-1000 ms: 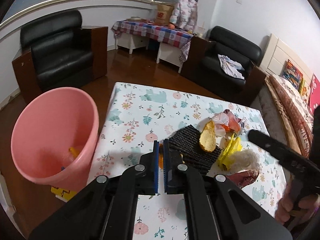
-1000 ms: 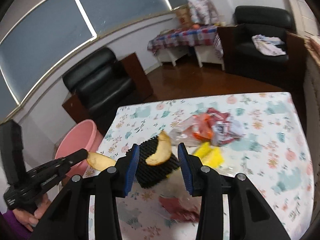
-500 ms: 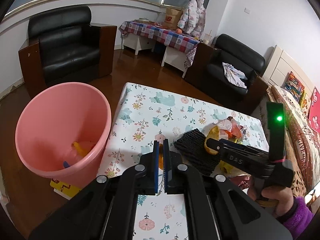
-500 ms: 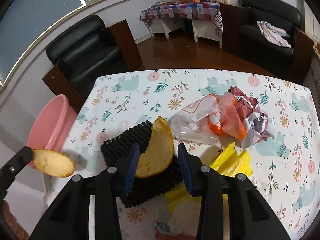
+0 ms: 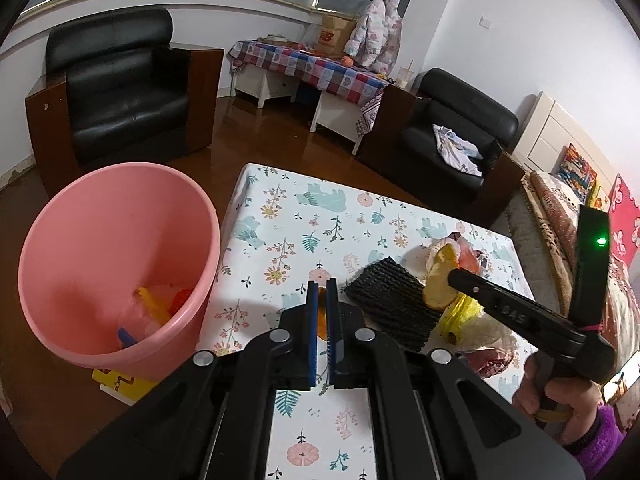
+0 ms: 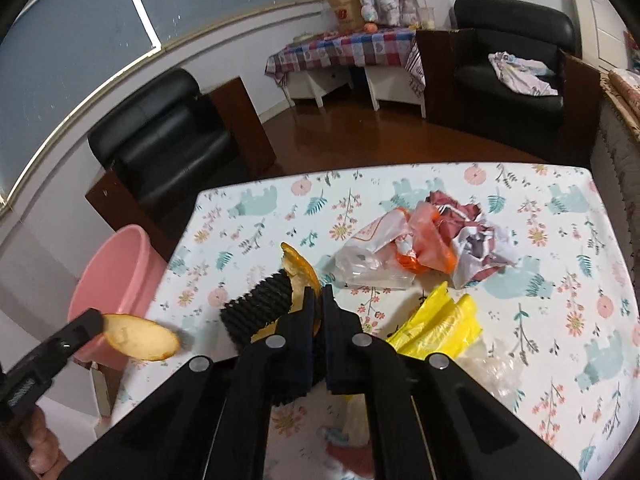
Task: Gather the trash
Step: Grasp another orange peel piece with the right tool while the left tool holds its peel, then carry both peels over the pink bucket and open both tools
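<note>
Floral-clothed table (image 6: 560,208) in a room with black armchairs (image 5: 120,80); both tools, left tool (image 5: 322,292) and right tool (image 6: 318,300), pinch orange peels (image 6: 300,272).

Each black plastic two-finger left gripper (image 5: 319,292) and right gripper (image 6: 317,300) has angular, ribbed finger arms joined by round silver screws, with thin blue pads lining the inner faces of the fingertips. Seen from the left wrist view, the right unit carries faint embossed lettering on its side, an upright black module with a small green light, and a pink band. A fuzzy purple sleeve cuff (image 5: 598,436) covers the wrist behind it.
</note>
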`<state>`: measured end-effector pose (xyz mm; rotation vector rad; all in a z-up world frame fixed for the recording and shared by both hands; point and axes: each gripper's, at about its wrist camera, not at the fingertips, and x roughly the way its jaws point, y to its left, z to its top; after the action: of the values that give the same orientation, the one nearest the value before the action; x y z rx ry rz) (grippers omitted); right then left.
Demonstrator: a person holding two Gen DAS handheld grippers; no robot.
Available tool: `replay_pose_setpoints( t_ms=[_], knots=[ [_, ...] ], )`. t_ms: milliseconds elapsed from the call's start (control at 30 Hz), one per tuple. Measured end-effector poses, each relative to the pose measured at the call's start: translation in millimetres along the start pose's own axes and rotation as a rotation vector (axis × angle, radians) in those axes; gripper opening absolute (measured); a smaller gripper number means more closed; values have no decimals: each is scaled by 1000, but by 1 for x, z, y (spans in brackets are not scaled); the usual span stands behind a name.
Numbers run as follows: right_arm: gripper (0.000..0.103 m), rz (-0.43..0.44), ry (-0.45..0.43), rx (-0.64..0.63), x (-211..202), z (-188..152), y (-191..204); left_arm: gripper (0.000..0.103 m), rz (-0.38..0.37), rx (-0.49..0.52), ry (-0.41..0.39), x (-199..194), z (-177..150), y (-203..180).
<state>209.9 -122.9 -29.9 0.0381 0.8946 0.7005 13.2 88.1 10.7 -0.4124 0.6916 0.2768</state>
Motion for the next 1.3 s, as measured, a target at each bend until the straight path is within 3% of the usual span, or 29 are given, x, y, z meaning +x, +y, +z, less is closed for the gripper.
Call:
replay_pose_setpoints(
  t_ms=[267, 500, 967, 1300],
  knots=[
    [3, 14, -58, 13, -33, -5, 18, 3, -17, 10, -4, -5, 0, 4],
    [3, 49, -59, -32, -38, -7, 50, 3, -6, 2, -54, -22, 6, 19],
    [3, 126, -41, -241, -9, 5, 163, 3, 112, -69, -150, -62, 28, 89],
    [3, 149, -18, -348, 11, 0, 222, 3, 196, -119, -155, -67, 23, 135]
  ],
)
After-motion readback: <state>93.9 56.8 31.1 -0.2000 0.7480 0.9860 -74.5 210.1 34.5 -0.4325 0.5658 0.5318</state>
